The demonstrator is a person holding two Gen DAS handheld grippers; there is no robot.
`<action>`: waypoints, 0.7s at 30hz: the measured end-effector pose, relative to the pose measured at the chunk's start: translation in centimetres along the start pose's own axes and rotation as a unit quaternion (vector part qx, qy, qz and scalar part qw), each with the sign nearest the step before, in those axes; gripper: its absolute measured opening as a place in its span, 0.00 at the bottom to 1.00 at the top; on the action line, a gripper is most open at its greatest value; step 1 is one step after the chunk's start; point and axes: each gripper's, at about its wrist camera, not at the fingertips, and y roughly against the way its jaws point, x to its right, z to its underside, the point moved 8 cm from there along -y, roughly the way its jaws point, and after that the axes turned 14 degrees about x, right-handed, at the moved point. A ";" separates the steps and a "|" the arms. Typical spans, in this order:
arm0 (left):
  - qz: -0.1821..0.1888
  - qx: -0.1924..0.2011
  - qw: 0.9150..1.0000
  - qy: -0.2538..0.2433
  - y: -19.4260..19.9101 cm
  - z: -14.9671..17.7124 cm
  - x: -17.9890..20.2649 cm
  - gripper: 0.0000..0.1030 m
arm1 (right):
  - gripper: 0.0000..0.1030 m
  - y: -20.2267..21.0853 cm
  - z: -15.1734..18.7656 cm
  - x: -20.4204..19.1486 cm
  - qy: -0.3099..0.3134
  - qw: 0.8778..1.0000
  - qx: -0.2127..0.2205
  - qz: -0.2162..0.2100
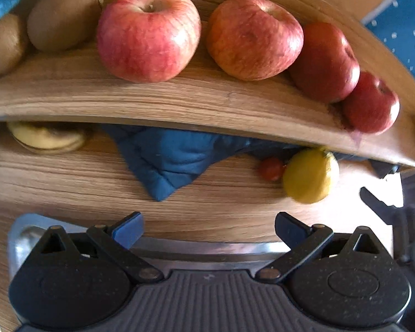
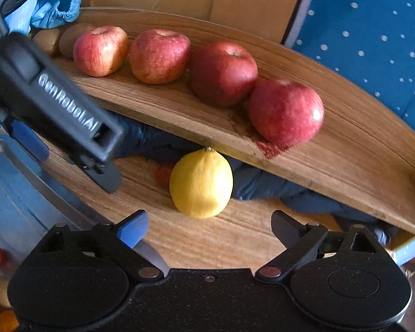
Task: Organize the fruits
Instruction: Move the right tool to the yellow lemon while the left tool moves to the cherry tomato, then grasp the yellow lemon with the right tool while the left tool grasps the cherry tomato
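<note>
Four red apples [image 2: 157,55] line the curved wooden shelf [image 2: 345,152]; beneath, a yellow lemon [image 2: 201,183] sits beside what may be a tomato. Right gripper [image 2: 209,228] and left gripper [image 1: 209,229] both gape empty.

A blue quilted cloth [image 1: 166,160] lies under the wooden shelf [image 1: 179,102].

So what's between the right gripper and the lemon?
Nothing: only bare wooden tabletop lies between the open right gripper and the lemon, seen in the right wrist view.
</note>
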 end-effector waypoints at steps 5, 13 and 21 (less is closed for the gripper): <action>0.007 0.000 1.000 0.004 -0.6 -0.1 0.9 0.99 | 0.81 -1.3 -0.4 0.3 0.007 1.000 0.002 -0.012; 0.007 0.000 1.000 0.020 -1.1 -0.5 0.8 0.99 | 0.68 -2.5 -0.6 0.4 0.005 0.999 0.006 -0.032; 0.008 0.001 1.000 0.026 -1.6 -0.4 0.9 0.99 | 0.56 -3.5 -0.7 0.8 -0.013 0.999 0.003 -0.045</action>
